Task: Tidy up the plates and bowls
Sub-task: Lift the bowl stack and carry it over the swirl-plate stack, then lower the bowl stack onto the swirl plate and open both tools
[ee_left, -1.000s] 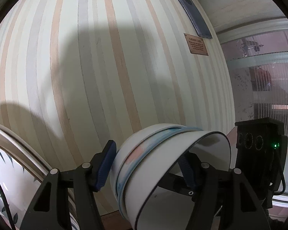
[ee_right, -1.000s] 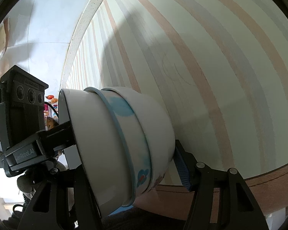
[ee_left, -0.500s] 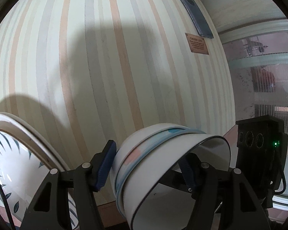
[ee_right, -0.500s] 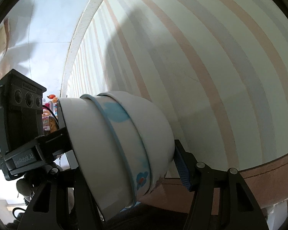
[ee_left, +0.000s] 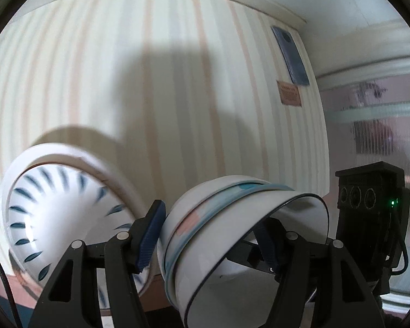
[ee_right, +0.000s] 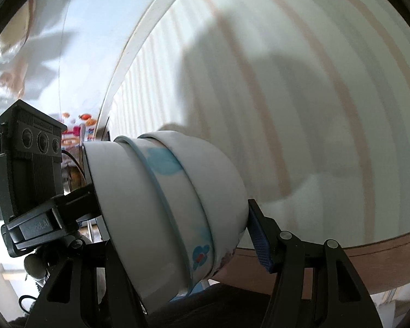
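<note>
A stack of nested white bowls (ee_left: 232,235), one with a blue rim and blue and pink marks, is held in the air, tilted on its side. My left gripper (ee_left: 207,235) is shut on the stack's rim wall, one pad outside, one inside. My right gripper (ee_right: 177,227) is shut on the same stack (ee_right: 172,205) from the other side; its left finger is hidden behind the bowls. A white plate with blue leaf marks (ee_left: 63,218) stands on edge at lower left in the left wrist view, blurred.
A striped wall (ee_left: 177,95) fills both views, with a brown skirting strip (ee_right: 341,259) at its foot. A small brown plaque (ee_left: 289,97) and a blue panel (ee_left: 289,54) hang on it. A frosted glass door (ee_left: 374,136) is at right.
Both grippers have moved with the bowl stack. The leaf plate has come much further into the left wrist view, and the wall's top edge now shows.
</note>
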Action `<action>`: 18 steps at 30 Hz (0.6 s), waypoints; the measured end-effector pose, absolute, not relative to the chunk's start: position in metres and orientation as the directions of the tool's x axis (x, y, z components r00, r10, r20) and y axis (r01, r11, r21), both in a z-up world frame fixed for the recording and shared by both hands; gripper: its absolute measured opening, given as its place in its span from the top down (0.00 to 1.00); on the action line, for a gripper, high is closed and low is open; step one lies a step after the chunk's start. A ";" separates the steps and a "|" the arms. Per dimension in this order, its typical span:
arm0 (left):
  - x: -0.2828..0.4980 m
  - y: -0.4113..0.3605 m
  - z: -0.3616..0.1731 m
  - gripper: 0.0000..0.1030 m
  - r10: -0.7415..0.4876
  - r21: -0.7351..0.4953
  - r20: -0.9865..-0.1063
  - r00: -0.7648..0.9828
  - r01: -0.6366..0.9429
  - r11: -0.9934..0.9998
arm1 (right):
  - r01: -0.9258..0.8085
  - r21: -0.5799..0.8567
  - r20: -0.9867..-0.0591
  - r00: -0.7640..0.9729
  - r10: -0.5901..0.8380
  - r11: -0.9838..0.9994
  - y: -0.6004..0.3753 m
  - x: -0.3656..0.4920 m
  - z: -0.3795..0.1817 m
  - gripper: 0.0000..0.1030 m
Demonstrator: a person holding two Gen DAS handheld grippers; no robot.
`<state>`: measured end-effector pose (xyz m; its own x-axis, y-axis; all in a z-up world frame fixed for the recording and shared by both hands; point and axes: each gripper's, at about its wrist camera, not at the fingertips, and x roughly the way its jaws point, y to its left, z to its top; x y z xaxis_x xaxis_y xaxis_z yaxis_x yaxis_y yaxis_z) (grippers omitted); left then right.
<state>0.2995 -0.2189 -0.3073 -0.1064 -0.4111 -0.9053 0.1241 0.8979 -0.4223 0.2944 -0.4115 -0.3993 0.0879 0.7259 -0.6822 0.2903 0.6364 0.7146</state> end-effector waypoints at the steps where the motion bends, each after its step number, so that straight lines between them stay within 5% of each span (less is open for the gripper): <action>1: 0.300 -0.211 -0.305 0.41 -0.411 -0.420 -0.906 -0.096 0.110 0.901 | 0.272 0.718 -0.680 0.073 0.730 0.641 -0.403 0.299 -0.396 0.40; 18: 0.285 -0.078 -0.304 0.41 -0.404 -0.404 -0.914 0.040 -0.195 0.894 | 0.068 0.749 -0.645 -0.153 0.749 0.659 -0.280 0.334 -0.402 0.40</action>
<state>0.2847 -0.0782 -0.3043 0.0404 -0.4044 -0.9137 -0.1951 0.8937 -0.4041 0.3340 -0.2802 -0.4018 -0.1528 0.7488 -0.6449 0.0676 0.6590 0.7491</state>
